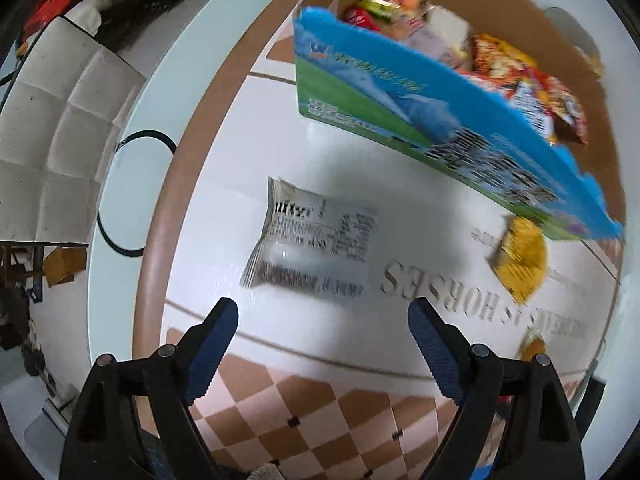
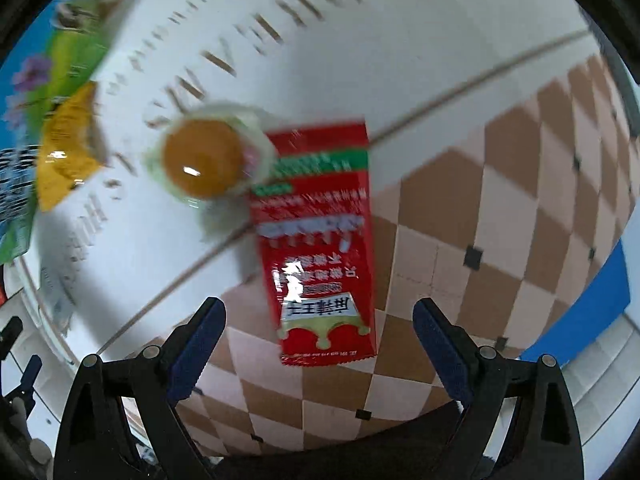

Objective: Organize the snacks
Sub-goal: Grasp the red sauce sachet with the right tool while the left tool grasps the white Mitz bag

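In the left wrist view my left gripper [image 1: 323,314] is open and empty, just short of a white snack packet [image 1: 312,240] lying flat on the tablecloth. Behind it stands a cardboard box [image 1: 400,92] with a blue and green side, holding several snack bags [image 1: 520,76]. A yellow packet [image 1: 520,258] lies at the box's foot. In the right wrist view my right gripper [image 2: 318,316] is open and empty over a red snack packet [image 2: 318,240]. A round orange jelly cup [image 2: 206,158] lies beyond it, and the yellow packet [image 2: 68,152] lies at the left by the box [image 2: 44,64].
The table has a white cloth with printed letters [image 1: 460,300] and a brown checked border [image 1: 320,420]. A white padded chair [image 1: 52,140] stands to the left of the table. A blue object [image 2: 580,312] shows at the right edge past the table.
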`<state>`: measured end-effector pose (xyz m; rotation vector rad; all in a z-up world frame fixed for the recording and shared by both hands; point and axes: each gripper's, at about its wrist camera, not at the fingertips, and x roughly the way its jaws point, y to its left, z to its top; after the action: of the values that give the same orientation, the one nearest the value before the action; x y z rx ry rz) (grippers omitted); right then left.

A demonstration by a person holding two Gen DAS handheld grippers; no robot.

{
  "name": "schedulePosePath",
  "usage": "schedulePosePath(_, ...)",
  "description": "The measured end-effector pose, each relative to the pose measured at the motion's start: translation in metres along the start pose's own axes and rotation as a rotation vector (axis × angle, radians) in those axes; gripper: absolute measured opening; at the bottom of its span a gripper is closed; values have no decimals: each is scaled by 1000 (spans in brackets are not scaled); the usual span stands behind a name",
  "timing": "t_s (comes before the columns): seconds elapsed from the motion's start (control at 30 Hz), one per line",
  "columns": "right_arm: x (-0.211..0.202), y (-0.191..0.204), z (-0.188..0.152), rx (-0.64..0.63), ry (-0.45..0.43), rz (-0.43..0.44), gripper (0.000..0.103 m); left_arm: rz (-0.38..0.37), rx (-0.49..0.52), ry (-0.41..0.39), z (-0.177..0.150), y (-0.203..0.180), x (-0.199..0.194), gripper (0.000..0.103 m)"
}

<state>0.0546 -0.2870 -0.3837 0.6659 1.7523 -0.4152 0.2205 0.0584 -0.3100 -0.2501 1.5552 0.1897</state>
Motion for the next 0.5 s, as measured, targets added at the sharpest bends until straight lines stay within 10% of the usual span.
schedulePosePath(0.5, 3, 19, -2, -65, -61, -89, 57, 159, -3, 59, -7, 12, 59, 87)
